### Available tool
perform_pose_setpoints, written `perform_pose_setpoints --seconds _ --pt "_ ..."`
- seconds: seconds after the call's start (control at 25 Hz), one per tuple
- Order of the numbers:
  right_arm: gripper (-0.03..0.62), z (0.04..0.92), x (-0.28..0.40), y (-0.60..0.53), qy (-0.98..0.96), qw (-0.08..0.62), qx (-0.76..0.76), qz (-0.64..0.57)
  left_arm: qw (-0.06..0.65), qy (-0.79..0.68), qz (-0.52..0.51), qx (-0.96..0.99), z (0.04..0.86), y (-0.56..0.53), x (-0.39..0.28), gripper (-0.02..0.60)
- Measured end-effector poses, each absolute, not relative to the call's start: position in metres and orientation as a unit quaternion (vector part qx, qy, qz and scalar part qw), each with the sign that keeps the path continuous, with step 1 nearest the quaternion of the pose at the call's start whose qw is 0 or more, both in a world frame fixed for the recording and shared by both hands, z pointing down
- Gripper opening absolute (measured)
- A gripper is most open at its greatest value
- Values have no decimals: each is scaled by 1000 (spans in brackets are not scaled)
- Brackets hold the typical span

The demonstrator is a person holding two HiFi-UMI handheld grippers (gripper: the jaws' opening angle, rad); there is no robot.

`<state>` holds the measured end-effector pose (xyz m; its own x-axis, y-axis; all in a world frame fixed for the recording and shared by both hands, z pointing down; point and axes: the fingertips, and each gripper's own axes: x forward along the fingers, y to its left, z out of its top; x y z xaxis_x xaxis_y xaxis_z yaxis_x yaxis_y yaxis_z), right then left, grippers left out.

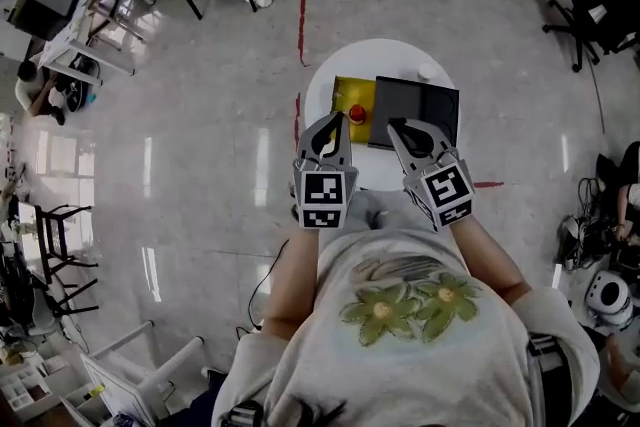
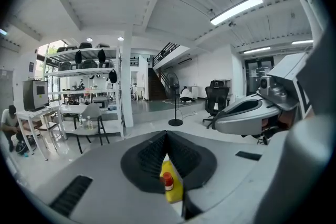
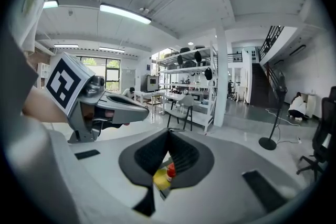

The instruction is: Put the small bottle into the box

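Observation:
A small bottle with a red cap (image 1: 357,113) stands on a yellow pad (image 1: 350,95) on the round white table (image 1: 335,75). Right of it lies the dark open box (image 1: 415,110). My left gripper (image 1: 329,127) hangs shut and empty just above and short of the bottle. My right gripper (image 1: 401,128) is shut and empty too, over the box's near edge. In the left gripper view the bottle (image 2: 167,181) shows below the closed fingertips (image 2: 157,152). The right gripper view also has the bottle (image 3: 170,170) under its closed jaws.
A small white round object (image 1: 427,71) sits at the table's far right rim. Red tape lines (image 1: 302,0) mark the grey floor. Desks, shelves and chairs (image 1: 85,25) stand at the far left, and office chairs (image 1: 600,0) at the far right.

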<state>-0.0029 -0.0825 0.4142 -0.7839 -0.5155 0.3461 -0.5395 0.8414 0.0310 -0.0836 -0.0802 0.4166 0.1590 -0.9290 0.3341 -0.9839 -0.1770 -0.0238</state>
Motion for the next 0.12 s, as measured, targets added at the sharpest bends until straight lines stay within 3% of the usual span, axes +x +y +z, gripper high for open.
perform_pose_setpoints --seconds 0.12 --pt "3 413 2 -72 -945 173 275 32 103 -636 136 752 415 -68 -79 1"
